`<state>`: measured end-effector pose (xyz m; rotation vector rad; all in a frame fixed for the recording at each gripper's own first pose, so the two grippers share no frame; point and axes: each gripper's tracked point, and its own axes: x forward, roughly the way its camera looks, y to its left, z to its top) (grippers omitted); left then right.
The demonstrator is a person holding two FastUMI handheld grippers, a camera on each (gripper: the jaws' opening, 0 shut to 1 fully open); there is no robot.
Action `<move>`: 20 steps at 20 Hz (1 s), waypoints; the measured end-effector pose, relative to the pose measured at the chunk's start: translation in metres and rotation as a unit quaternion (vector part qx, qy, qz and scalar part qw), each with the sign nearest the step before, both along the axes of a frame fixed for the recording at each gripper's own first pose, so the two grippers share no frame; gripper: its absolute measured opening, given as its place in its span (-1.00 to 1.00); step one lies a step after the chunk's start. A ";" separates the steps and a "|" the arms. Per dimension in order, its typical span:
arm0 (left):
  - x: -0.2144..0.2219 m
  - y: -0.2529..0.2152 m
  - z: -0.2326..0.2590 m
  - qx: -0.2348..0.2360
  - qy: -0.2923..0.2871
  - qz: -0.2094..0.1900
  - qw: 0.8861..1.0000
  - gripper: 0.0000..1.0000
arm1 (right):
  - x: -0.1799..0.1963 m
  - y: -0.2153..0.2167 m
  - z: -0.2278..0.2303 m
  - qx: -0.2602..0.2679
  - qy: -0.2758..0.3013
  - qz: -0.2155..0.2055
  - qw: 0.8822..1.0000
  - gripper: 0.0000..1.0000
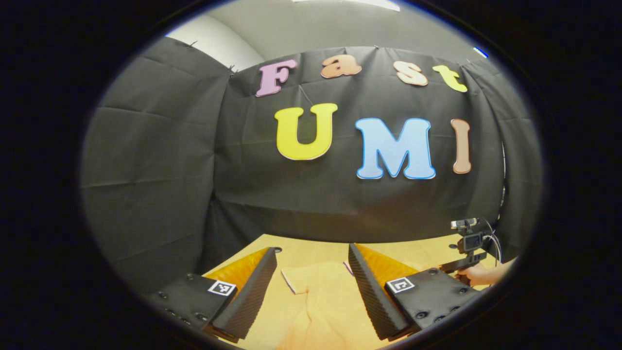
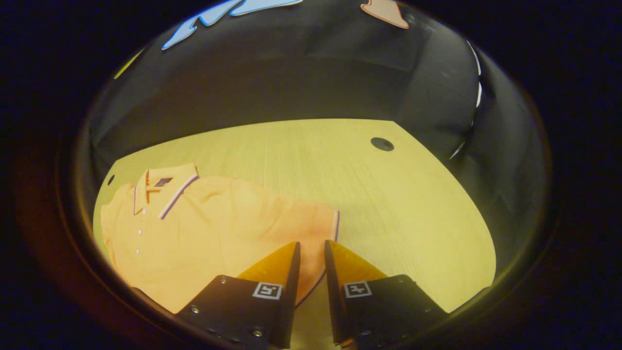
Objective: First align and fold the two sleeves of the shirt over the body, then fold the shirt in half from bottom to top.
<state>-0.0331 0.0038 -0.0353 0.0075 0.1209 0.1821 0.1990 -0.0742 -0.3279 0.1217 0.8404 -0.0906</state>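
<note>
— How does the left gripper (image 1: 311, 272) sit?
— Level above the table (image 1: 311, 250), jaws wide, over orange cloth.
— And the right gripper (image 2: 311, 255)?
— Pitched down, its fingers narrowly apart astride the sleeve (image 2: 311, 221) hem; whether they pinch it I cannot tell. The shirt (image 2: 194, 228) lies flat, collar (image 2: 163, 187) far left.

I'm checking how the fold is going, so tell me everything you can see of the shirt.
The shirt is a pale orange polo of soft, knit-looking cloth, with a collar edged in dark trim, a white-buttoned placket and a striped cuff. It lies flat, face up, on the wooden table, one sleeve spread sideways. The right gripper straddles that sleeve's cuff, jaws narrowly parted. The left gripper hovers open over another part.
</note>
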 end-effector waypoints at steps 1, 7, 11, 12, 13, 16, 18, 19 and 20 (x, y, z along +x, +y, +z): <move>0.002 -0.001 0.000 0.001 0.000 0.000 1.000 0.94 | 0.001 -0.001 -0.002 0.000 0.002 -0.002 1.000 -0.37; 0.008 -0.007 0.002 0.007 -0.001 -0.004 1.000 0.94 | 0.007 0.002 -0.006 0.035 -0.009 -0.012 0.999 -0.30; 0.009 -0.007 0.004 0.011 -0.004 -0.003 1.000 0.94 | 0.005 0.017 -0.005 0.034 -0.017 -0.012 0.999 -0.76; 0.009 -0.007 0.005 0.013 -0.004 -0.003 1.000 0.94 | 0.007 0.017 -0.002 0.030 -0.022 -0.008 0.999 -0.99; 0.008 -0.006 0.006 0.015 -0.003 -0.004 1.000 0.94 | 0.007 0.020 -0.001 0.033 -0.023 -0.001 0.999 -0.99; 0.006 -0.005 0.004 0.016 0.000 -0.002 1.000 0.94 | 0.007 0.027 0.007 0.041 -0.034 0.010 0.999 -0.99; 0.006 -0.004 0.000 0.012 0.003 -0.001 1.000 0.94 | 0.008 0.037 0.017 0.058 -0.046 0.018 0.997 -0.99; 0.006 -0.003 0.000 0.009 0.005 -0.001 1.000 0.94 | 0.008 0.039 0.022 0.059 -0.052 0.020 0.997 -0.99; 0.006 -0.004 -0.001 0.007 0.005 -0.001 1.000 0.94 | 0.008 0.044 0.026 0.063 -0.056 0.023 0.996 -0.99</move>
